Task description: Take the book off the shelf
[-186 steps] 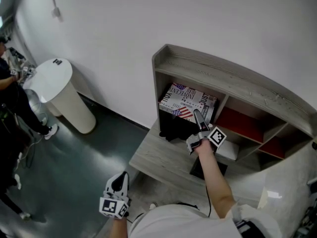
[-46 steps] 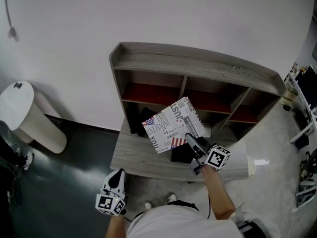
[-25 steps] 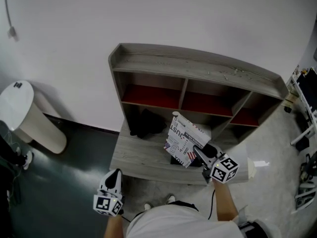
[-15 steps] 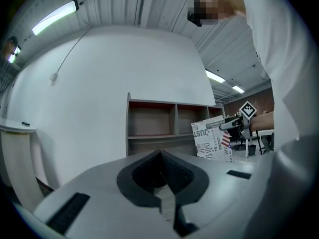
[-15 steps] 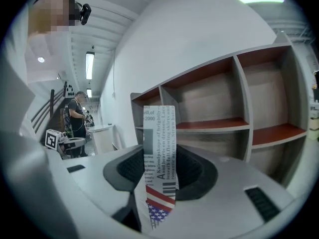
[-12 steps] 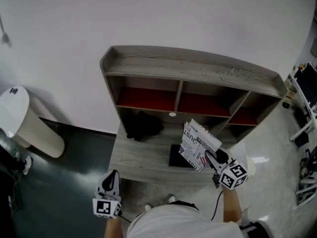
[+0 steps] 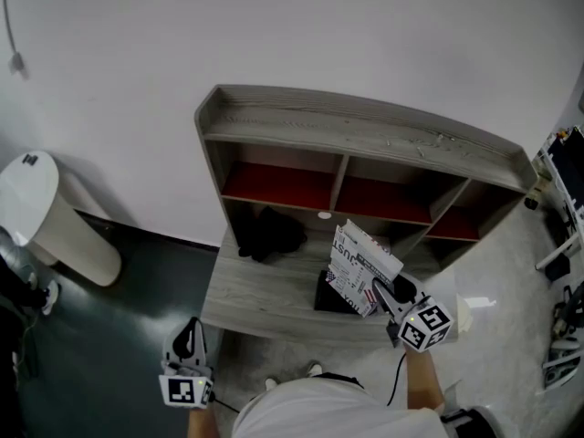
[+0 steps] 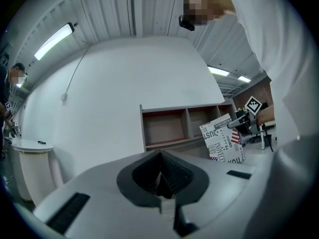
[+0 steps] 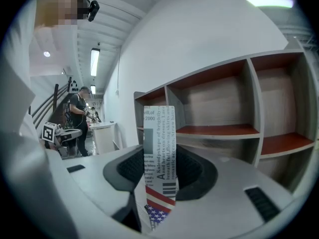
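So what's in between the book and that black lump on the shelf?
Nothing. In the head view, only bare grey shelf board lies between the book and the black lump.

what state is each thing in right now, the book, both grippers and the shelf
book: closed, out of the compartments, clamped on edge in front of the shelf
right gripper: shut on the book
left gripper: shut, nothing between its jaws, held low and away from the shelf
shelf: upright against the wall
dark bundle: lying in the lower left compartment, untouched
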Tool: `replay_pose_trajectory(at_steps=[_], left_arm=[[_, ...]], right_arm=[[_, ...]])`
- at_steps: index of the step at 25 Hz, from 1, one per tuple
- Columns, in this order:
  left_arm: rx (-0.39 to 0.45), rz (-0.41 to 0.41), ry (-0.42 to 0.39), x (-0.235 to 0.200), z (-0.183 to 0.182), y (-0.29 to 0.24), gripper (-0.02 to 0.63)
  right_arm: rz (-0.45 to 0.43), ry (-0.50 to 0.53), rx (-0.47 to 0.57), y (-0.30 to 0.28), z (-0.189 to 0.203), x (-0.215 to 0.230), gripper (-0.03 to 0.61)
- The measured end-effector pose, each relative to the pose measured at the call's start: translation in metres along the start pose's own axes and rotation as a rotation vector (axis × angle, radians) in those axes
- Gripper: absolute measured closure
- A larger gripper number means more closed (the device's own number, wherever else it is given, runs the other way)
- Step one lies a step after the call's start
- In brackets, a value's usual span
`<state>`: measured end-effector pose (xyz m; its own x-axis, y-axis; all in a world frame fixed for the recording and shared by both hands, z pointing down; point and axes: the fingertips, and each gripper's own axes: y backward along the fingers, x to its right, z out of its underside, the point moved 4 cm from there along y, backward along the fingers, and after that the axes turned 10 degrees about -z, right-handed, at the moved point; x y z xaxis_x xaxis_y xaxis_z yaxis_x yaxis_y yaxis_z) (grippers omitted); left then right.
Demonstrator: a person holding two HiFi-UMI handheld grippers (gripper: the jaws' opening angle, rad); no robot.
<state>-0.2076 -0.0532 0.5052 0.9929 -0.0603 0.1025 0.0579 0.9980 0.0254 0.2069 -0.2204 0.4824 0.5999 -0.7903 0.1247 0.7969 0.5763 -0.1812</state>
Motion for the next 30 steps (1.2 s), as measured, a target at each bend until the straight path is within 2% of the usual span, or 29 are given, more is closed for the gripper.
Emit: replay_pose_trajectory(at_steps=[14, 22, 30], left_arm=[[0.024, -0.002, 0.023, -0.014, 0.004, 0.009, 0.597], [0.018, 0.013, 0.036, -0.024, 0.006, 0.017, 0.597], [0.018, 0.025, 0.049, -0.037, 0.012, 0.036, 0.597]], right_arm=[[-0.086, -0.001, 0.023, -0.042, -0.005, -0.031, 0.400], [-0.090, -0.010, 0.020, -0.048, -0.004, -0.051, 0.400], [-0.053, -0.049, 0.034, -0.043, 0.002, -0.069, 0.400]])
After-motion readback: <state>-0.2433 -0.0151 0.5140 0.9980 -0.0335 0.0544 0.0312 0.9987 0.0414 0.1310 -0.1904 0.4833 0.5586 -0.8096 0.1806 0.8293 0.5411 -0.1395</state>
